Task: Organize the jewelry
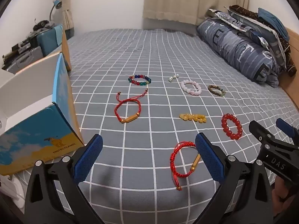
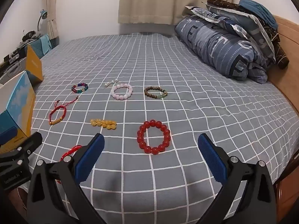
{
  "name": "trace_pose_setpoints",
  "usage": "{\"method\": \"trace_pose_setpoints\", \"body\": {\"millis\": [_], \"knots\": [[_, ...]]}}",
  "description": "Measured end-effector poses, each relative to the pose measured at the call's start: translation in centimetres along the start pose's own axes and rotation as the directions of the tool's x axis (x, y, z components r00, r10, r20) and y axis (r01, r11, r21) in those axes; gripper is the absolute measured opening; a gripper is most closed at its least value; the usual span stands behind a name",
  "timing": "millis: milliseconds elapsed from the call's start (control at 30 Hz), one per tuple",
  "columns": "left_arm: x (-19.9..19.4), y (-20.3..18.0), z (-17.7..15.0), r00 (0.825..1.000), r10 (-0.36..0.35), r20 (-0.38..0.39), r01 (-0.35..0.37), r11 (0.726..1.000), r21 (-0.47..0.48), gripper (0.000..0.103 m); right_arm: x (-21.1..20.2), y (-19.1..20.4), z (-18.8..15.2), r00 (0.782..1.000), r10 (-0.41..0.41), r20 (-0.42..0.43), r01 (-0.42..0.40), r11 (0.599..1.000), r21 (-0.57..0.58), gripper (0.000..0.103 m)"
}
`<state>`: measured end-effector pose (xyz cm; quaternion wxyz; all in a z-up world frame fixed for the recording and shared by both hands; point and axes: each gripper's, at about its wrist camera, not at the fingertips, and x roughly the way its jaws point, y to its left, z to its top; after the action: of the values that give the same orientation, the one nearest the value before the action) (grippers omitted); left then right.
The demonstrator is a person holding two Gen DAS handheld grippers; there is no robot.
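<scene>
Several bracelets lie on the grey checked bed sheet (image 1: 149, 56). My left gripper (image 1: 148, 158) is open and empty above the near edge; a red cord bracelet (image 1: 182, 160) lies by its right finger. My right gripper (image 2: 150, 158) is open and empty, just short of a red bead bracelet (image 2: 153, 139). A yellow bead bracelet (image 2: 103, 124), a second red cord bracelet (image 1: 127, 109), a multicoloured bracelet (image 1: 139, 80), a pink one (image 2: 121, 91), a brown one (image 2: 155, 93) and a short pearl string (image 1: 173, 78) lie farther off.
An open blue and yellow cardboard box (image 1: 37, 100) stands at the left edge of the bed. Folded quilts and pillows (image 2: 229, 43) are piled at the far right by a wooden headboard (image 2: 287, 43). Cases and a lamp (image 1: 56, 5) stand at the far left.
</scene>
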<state>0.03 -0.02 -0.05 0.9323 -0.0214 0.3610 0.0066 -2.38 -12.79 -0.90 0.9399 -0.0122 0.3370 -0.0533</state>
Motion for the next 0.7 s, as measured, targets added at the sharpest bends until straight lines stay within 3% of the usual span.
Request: {"method": "trace_pose_setpoints", "body": {"millis": [700], "knots": [[-0.3, 0.2, -0.3, 1.000, 0.002, -0.004, -0.002, 1.000, 0.026, 0.097, 0.2, 1.2, 0.3, 1.000, 0.025, -0.009, -0.025, 1.000, -0.005, 0.096]]}}
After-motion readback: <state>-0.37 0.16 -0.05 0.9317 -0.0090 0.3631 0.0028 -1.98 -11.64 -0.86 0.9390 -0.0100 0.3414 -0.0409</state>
